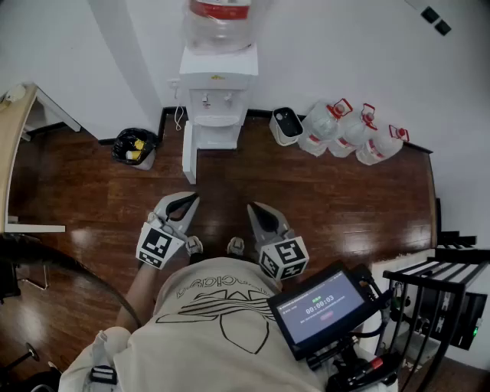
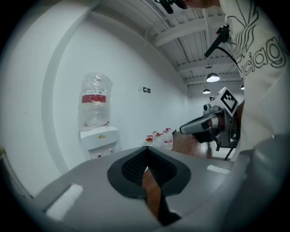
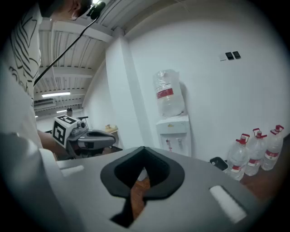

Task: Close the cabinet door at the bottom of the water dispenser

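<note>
Plainly, the cabinet door [image 1: 189,151] is not yet closed. It stands out from the lower front of the water dispenser [image 1: 217,99] as a thin white panel seen edge-on, hinged at the dispenser's left front corner, with its free edge pointing toward the person.

Both tools are well apart from the dispenser, side by side over the wooden floor in front of it. The left gripper [image 1: 182,205] has its jaws together with nothing between them, and the right gripper [image 1: 255,210] is likewise closed and empty.

The door looks like a light, stiff sheet that should swing easily on its hinge, so a grip is probably unnecessary. A push with closed jaws on its outer face, close to the free edge and away from the hinge, would give the most leverage. Its surface looks smooth and may let the tips slide. With a large bottle [image 1: 220,23] sitting on top of the dispenser, a gentle push seems wiser than a shove.
</note>
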{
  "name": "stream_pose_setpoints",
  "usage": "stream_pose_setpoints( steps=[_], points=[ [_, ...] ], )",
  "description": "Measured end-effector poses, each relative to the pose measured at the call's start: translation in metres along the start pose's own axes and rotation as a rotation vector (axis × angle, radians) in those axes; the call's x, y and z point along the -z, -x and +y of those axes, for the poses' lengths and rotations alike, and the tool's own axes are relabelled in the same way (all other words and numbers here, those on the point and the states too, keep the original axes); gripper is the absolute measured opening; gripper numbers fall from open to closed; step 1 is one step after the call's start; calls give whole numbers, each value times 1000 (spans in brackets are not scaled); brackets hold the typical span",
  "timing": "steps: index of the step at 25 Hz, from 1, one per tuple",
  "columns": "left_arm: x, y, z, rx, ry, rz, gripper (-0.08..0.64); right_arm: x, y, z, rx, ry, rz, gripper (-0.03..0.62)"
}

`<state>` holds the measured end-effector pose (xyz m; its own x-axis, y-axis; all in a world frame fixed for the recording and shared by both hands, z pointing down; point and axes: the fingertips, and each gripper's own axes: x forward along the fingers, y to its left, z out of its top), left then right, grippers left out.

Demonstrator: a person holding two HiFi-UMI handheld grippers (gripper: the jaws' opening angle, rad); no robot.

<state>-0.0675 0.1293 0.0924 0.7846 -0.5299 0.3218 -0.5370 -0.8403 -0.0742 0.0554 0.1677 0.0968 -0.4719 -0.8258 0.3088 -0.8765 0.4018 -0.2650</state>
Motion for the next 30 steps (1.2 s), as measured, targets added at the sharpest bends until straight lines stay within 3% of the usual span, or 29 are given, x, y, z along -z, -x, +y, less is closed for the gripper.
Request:
stream_pose_setpoints(
  steps=[2,4,10,14,17,21,24,27,28,30],
  points=[
    [11,-7,3,21,-99,49,20,7,4,-24,-1,11,21,3],
    [22,-9,5,34,-132,81,20,17,11,-45,-5,11,50,3],
    [64,-4,20,-45,-21,166,20,62,18,-91,-36,4,154,3],
    [83,-9,21,-107,30,175,20,74,-5,-101,-29,-27,174,3],
    [88,-22,41,-167,79,127,20,67,-37,-91,-39,-34,118,4],
    [94,-50,99,-303,198,11,20,73,-95,-98,-23,-34,80,5],
    [121,-67,121,-306,284,-67,20,99,-124,-106,-2,-88,66,5],
    [182,-80,122,-302,309,1,20,135,-143,-130,12,-101,69,6],
    [205,-83,122,-317,322,33,20,149,-148,-141,8,-106,75,16],
    [257,-86,124,-351,350,103,20,185,-152,-165,4,-119,101,218]
  ],
)
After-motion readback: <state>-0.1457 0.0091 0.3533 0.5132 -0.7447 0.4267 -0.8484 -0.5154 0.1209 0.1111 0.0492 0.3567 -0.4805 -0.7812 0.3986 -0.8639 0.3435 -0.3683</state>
